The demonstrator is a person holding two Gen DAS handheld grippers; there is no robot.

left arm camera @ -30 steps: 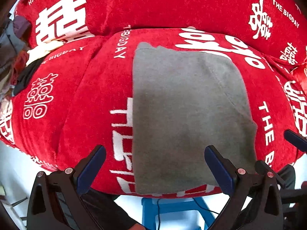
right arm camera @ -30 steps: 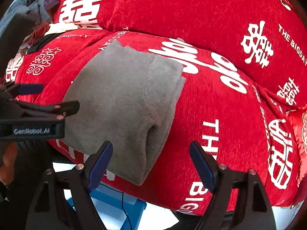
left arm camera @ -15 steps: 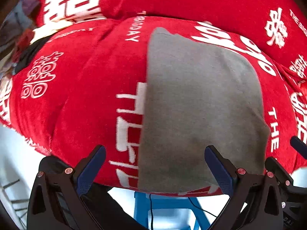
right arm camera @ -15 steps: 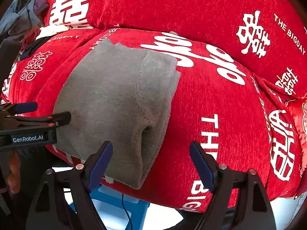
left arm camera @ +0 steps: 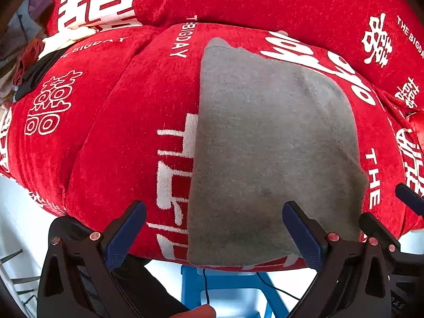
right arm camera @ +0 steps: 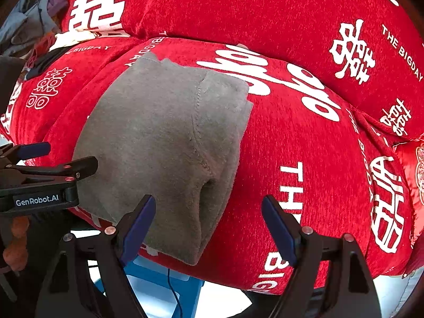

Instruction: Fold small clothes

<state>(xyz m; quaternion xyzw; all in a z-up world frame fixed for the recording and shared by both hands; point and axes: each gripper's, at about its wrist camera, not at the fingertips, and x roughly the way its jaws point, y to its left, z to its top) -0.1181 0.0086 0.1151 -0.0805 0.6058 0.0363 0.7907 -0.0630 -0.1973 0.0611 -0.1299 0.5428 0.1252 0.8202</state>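
Observation:
A grey folded garment [left arm camera: 270,145] lies flat on a red cushion [left arm camera: 111,137] printed with white characters. In the right wrist view the same garment [right arm camera: 164,143] shows a stitched seam and a thick folded edge on its right side. My left gripper [left arm camera: 214,228] hovers open above the garment's near left edge, nothing between its blue pads. My right gripper [right arm camera: 209,228] is open too, over the garment's near right corner, its pads clear of the cloth. The left gripper [right arm camera: 61,159] also shows at the left edge of the right wrist view.
A red back cushion [left arm camera: 265,0] rises behind the seat. A heap of other clothes [left arm camera: 29,53] lies at the far left. Below the cushion's front edge stand a blue stool [left arm camera: 228,288] with a thin cable, and pale floor.
Both views have shifted slightly over the garment, the left one drawing a little closer. The garment lies as before and both grippers stay open.

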